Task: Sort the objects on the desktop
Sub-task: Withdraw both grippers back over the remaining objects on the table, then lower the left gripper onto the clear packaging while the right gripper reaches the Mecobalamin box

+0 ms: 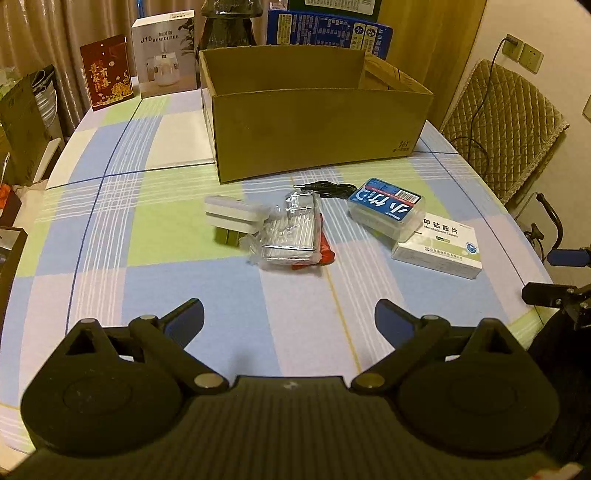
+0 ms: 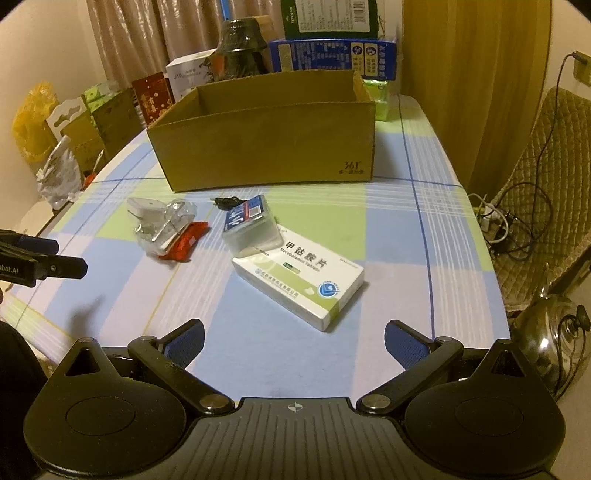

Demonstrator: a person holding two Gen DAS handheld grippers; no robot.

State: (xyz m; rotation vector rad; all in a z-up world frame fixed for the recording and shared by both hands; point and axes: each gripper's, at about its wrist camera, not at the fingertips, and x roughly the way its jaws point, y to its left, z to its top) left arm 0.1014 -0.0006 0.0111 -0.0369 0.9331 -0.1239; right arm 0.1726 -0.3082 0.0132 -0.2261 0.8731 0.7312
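An open cardboard box [image 1: 314, 122] stands at the back of the table; it also shows in the right wrist view [image 2: 266, 144]. In front of it lie a white charger [image 1: 232, 216], a clear plastic packet [image 1: 291, 229] over a red item [image 1: 327, 251], a black cable [image 1: 325, 188], a clear blue-labelled case [image 1: 386, 208] and a white medicine box [image 1: 439, 245]. The medicine box [image 2: 301, 275] lies just ahead of my right gripper [image 2: 293, 343], which is open and empty. My left gripper [image 1: 290, 323] is open and empty above the cloth, short of the packet.
A checked cloth [image 1: 147, 236] covers the round table. Boxes stand behind the cardboard box: a humidifier box [image 1: 164, 55], a red box [image 1: 107, 72], a blue box [image 1: 328, 33]. A quilted chair [image 1: 506, 122] and a kettle [image 2: 550, 332] are on the right.
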